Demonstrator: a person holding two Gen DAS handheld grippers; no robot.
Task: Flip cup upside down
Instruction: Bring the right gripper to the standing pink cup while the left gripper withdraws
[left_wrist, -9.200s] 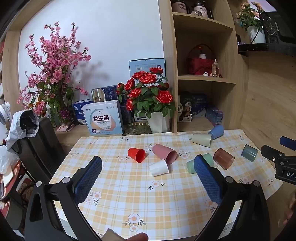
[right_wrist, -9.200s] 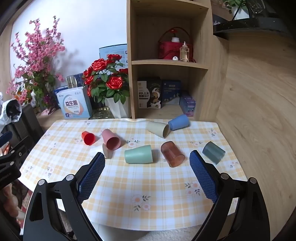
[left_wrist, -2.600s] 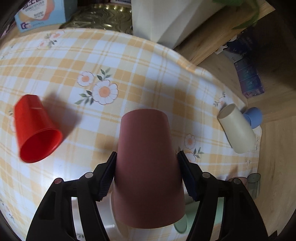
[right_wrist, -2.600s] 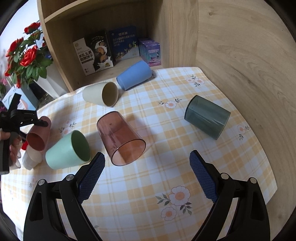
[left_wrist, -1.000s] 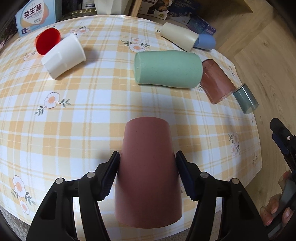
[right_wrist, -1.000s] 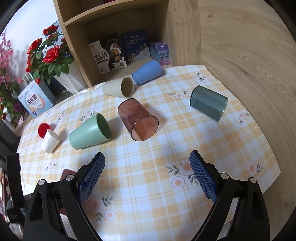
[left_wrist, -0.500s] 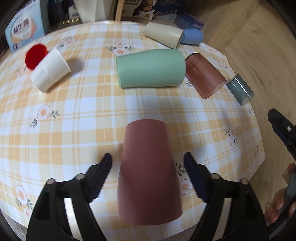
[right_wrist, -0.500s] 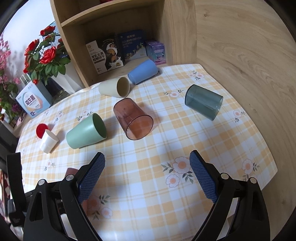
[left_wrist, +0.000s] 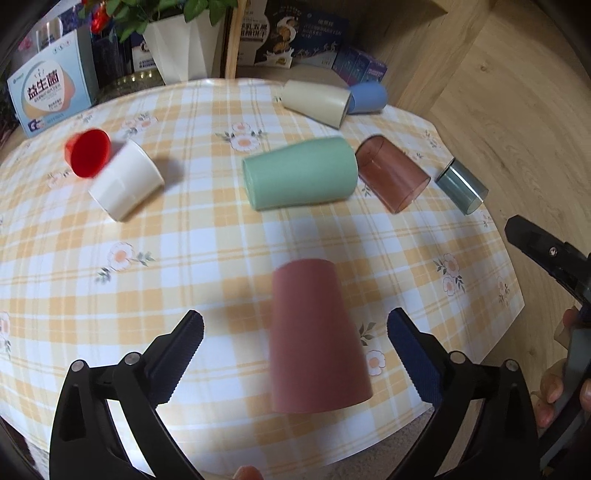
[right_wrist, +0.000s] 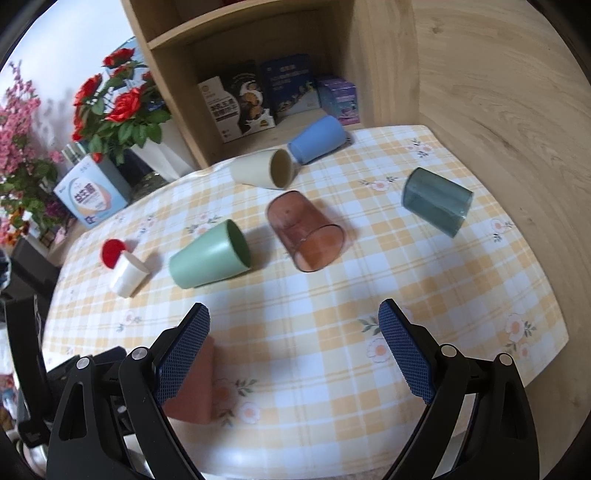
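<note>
The pink cup (left_wrist: 314, 339) stands upside down near the table's front edge; it also shows in the right wrist view (right_wrist: 194, 387), partly behind a finger. My left gripper (left_wrist: 295, 347) is open, its pads apart from the cup on both sides. My right gripper (right_wrist: 291, 345) is open and empty above the table. Other cups lie on their sides: green (left_wrist: 299, 173), brown clear (left_wrist: 391, 177), grey clear (left_wrist: 461, 186), cream (left_wrist: 316, 103), blue (left_wrist: 367, 98), white (left_wrist: 125, 184), red (left_wrist: 88, 152).
The checked tablecloth (left_wrist: 184, 258) ends just in front of the pink cup. A vase of red roses (right_wrist: 118, 110), a blue box (left_wrist: 50, 94) and a wooden shelf with boxes (right_wrist: 258, 96) stand behind the table. A wooden wall (right_wrist: 498, 92) is at the right.
My left gripper has let go of the pink cup and opened wide, drawing back a little. The cup now stands upside down by itself. The right gripper has barely moved.
</note>
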